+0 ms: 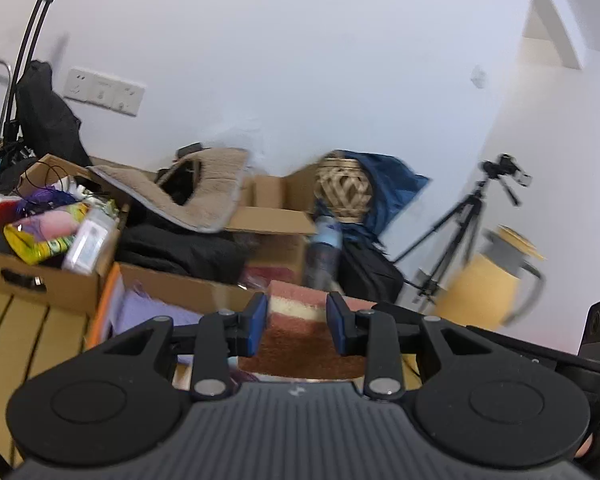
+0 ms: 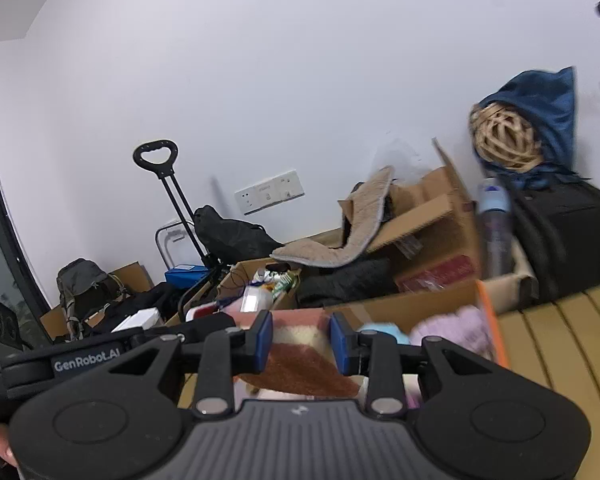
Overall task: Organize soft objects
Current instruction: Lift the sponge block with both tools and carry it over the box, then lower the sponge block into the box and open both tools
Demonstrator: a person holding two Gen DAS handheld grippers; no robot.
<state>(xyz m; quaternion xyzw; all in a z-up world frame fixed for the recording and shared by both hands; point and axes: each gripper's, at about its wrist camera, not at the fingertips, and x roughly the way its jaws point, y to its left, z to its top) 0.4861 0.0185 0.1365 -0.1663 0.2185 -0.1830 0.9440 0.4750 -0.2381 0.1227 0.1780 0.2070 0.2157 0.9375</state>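
Note:
A folded plush cloth with brown, cream and pink stripes (image 1: 300, 340) lies between the blue pads of my left gripper (image 1: 296, 322), whose jaws stand apart around it. The same striped cloth (image 2: 300, 360) lies between the pads of my right gripper (image 2: 301, 340), also parted. It sits over an open cardboard box (image 2: 420, 304) with an orange rim that holds a lilac fluffy item (image 2: 460, 328) and a light blue soft item (image 2: 380, 330). A lilac cloth (image 1: 148, 312) shows in that box in the left wrist view.
A beige fleece mat (image 1: 196, 196) drapes over open cartons. A box of mixed clutter (image 1: 52, 228) is at the left. A woven ball under blue fabric (image 1: 344, 188), a bottle (image 1: 326, 248), a tripod (image 1: 460, 236) and a trolley handle (image 2: 156, 156) stand by the wall.

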